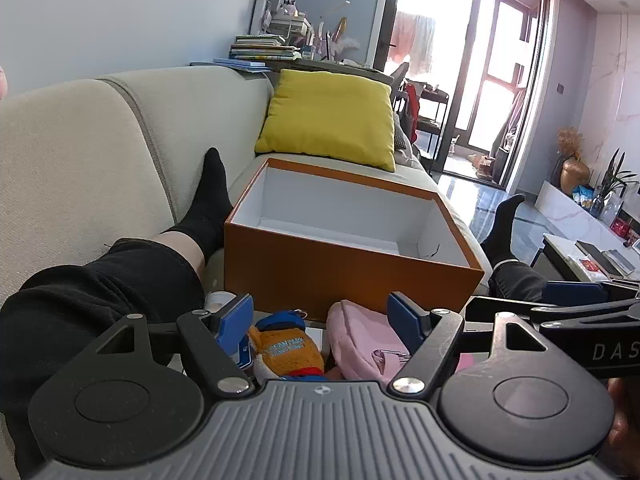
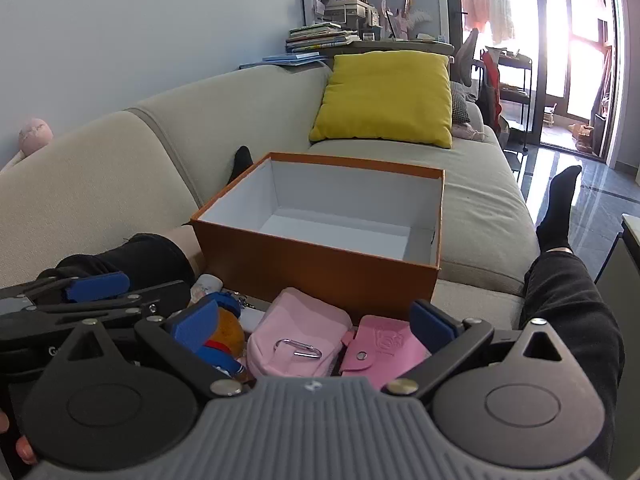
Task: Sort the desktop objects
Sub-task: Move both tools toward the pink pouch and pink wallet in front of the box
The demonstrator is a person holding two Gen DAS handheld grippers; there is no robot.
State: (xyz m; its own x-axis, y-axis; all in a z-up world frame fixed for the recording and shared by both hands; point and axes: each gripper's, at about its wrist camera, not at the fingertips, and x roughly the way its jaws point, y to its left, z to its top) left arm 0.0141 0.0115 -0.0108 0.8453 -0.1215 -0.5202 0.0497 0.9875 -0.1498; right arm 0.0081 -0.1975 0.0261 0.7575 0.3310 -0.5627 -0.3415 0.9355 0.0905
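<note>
both pairs of blue-padded fingers are spread wide, holding nothing. the soft pink zip pouch with a metal clip lies between the right gripper fingers, the empty orange cardboard box at twelve o'clock. risk: the left gripper, crowding in at nine o'clock, could collide.

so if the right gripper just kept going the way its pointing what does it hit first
Most likely the pink pouch with the carabiner, lying between the open right gripper fingers; the orange box stands behind it. Depth is hard to judge.
</note>
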